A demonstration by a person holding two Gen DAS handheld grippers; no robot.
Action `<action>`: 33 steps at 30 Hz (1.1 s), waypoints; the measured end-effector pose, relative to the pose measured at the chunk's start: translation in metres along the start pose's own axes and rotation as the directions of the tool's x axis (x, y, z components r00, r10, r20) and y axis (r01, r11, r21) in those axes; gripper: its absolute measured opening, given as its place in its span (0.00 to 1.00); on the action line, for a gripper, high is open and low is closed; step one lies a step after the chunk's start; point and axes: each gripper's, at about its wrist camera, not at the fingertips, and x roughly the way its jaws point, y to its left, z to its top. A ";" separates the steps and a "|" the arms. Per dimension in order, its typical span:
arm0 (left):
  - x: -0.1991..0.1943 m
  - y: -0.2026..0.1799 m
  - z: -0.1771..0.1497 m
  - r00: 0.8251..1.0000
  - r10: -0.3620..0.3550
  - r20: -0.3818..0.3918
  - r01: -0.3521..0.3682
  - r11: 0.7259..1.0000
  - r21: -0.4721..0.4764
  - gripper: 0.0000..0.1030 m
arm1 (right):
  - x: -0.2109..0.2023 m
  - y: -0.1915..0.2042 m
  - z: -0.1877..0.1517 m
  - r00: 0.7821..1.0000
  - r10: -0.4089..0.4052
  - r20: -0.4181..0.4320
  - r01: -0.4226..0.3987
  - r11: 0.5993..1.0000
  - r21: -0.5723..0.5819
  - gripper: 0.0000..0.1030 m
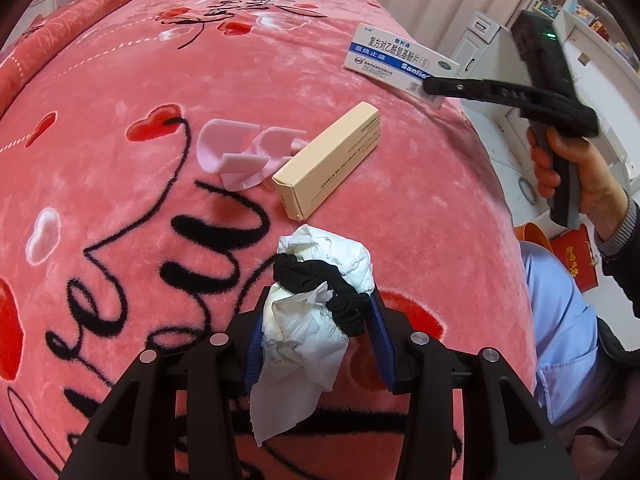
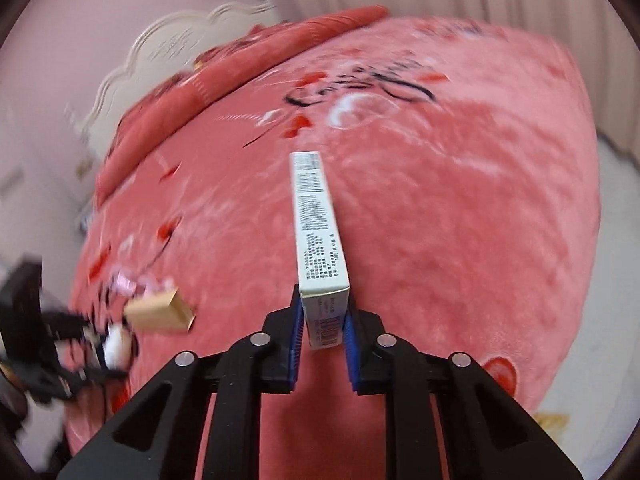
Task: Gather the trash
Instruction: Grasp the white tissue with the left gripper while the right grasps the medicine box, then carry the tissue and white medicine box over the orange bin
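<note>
My left gripper [image 1: 318, 304] is shut on a wad of crumpled white tissue [image 1: 308, 328] with a black hair tie [image 1: 320, 280] wrapped round it, held just above the pink bedspread [image 1: 120, 100]. Beyond it lie a beige carton [image 1: 328, 160] and a pale pink plastic piece [image 1: 240, 152]. My right gripper [image 2: 322, 312] is shut on the near end of a white and blue medicine box [image 2: 318, 224], which sticks out forward over the bed. In the left wrist view that medicine box [image 1: 396, 60] hangs at the upper right in the right gripper [image 1: 430, 84].
A red folded quilt [image 2: 240, 64] and a cream headboard [image 2: 168, 48] lie at the bed's far side. White shelves [image 1: 580, 40] stand to the right of the bed. A person's hand [image 1: 580, 176] and blue-clad leg [image 1: 560, 320] are at the right bed edge, by a red box [image 1: 576, 256].
</note>
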 end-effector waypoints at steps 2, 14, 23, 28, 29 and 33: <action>-0.002 -0.003 -0.002 1.000 -0.003 0.000 0.003 1.000 0.004 0.45 | -0.012 0.018 -0.007 1.000 -0.024 0.000 0.024 0.996 -0.088 0.17; -0.022 -0.040 -0.024 1.000 0.004 -0.003 -0.004 0.999 0.038 0.45 | -0.077 0.095 -0.090 0.997 -0.037 -0.073 0.007 0.928 -0.372 0.17; -0.056 -0.087 -0.050 1.000 0.020 0.023 -0.022 0.997 0.073 0.45 | -0.124 0.131 -0.131 0.997 0.003 -0.080 -0.037 0.904 -0.426 0.17; -0.070 -0.113 -0.064 0.999 0.035 0.035 -0.038 0.994 0.098 0.45 | -0.153 0.142 -0.150 0.998 0.004 -0.063 -0.032 0.891 -0.453 0.17; -0.073 -0.119 -0.067 0.999 0.036 0.038 -0.040 0.994 0.105 0.45 | -0.159 0.143 -0.155 0.998 0.002 -0.062 -0.030 0.888 -0.459 0.17; -0.079 -0.143 -0.070 0.998 0.042 0.044 -0.047 0.989 0.138 0.45 | -0.183 0.144 -0.172 0.999 -0.012 -0.042 -0.010 0.880 -0.475 0.17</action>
